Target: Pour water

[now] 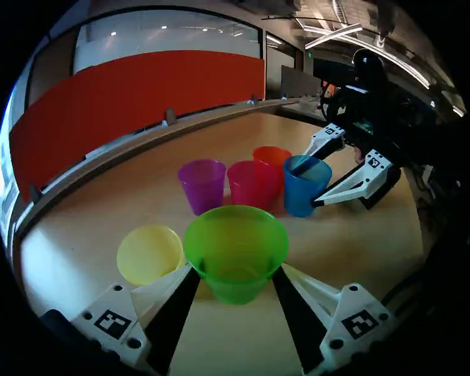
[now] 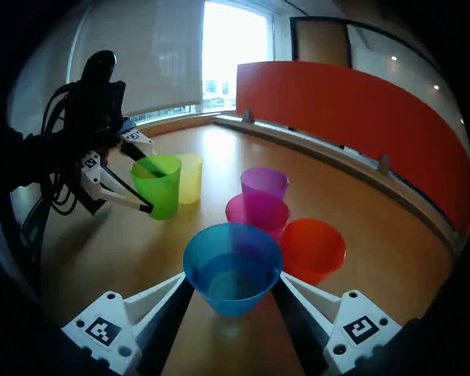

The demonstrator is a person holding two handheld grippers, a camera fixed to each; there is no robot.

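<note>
An upright green cup (image 1: pixel 236 250) sits between the fingers of my left gripper (image 1: pixel 235 271), which is shut on its sides. Across the table, my right gripper (image 1: pixel 307 185) is shut on a blue cup (image 1: pixel 305 185). In the right gripper view the blue cup (image 2: pixel 233 266) stands upright in my right gripper (image 2: pixel 233 279), and a water level shows inside it. Farther off there, the left gripper (image 2: pixel 152 187) grips the green cup (image 2: pixel 156 185). I cannot tell whether the green cup holds water.
On the wooden table (image 1: pixel 360 238) stand a yellow cup (image 1: pixel 150 254), a purple cup (image 1: pixel 202 185), a pink cup (image 1: pixel 254 183) and an orange cup (image 1: pixel 272 156). A red partition (image 1: pixel 128 100) runs along the table's far edge. An arm in a dark sleeve (image 2: pixel 22 163) holds the left gripper.
</note>
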